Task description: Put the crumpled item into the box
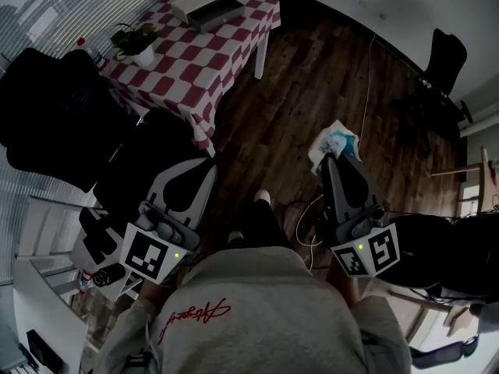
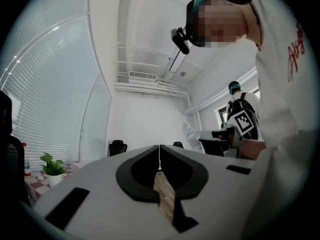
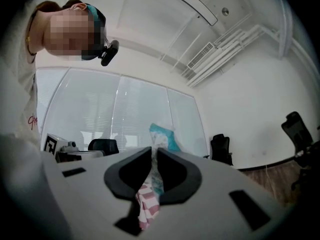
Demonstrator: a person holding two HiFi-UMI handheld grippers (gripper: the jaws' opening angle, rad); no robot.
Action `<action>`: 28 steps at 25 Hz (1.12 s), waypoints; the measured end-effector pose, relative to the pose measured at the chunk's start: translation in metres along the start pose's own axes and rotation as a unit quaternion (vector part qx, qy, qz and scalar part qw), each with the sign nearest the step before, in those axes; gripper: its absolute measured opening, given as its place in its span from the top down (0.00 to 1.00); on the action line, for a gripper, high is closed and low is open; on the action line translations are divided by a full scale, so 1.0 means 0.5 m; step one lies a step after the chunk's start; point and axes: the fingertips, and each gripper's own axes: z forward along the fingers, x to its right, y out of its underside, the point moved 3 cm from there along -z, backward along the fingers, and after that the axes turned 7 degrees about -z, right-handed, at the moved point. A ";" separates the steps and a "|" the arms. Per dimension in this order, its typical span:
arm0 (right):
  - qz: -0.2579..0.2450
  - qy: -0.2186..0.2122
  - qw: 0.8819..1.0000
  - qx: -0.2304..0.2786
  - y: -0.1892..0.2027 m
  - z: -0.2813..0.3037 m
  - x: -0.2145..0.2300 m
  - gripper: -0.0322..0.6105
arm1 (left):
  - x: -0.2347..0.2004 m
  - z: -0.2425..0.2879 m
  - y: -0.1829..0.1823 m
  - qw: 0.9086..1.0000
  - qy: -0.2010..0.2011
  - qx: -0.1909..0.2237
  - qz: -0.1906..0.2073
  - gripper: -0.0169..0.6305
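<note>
right gripper (image 1: pixel 332 157) clamped on crumpled item (image 1: pixel 337 142) | left gripper (image 1: pixel 208 167) jaws together, empty | box (image 1: pixel 207 9) well apart on checkered table (image 1: pixel 195 62) | grip firm, release only over the opening

Right gripper (image 3: pixel 154 151) clamps the white-and-teal crumpled item (image 3: pixel 163 135), which sticks out past its jaw tips. Black chair (image 3: pixel 220 146) beyond.

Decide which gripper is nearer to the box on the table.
Left. In the head view the left gripper sits straight below the box; the right gripper, shut on the crumpled item, is farther off to the right.
</note>
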 end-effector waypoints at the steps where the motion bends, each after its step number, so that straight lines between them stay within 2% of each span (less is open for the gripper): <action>1: -0.002 -0.002 1.000 0.002 -0.002 0.009 0.007 0.88 | -0.005 0.009 -0.002 1.000 -0.001 0.001 0.003 0.95; 22: -0.014 -0.052 0.998 0.021 -0.002 0.294 0.211 0.88 | -0.174 0.256 -0.050 0.999 -0.033 0.027 0.032 0.95; 28: -0.020 -0.067 0.997 0.029 -0.022 0.344 0.263 0.88 | -0.194 0.316 -0.049 0.999 -0.043 0.018 0.028 0.95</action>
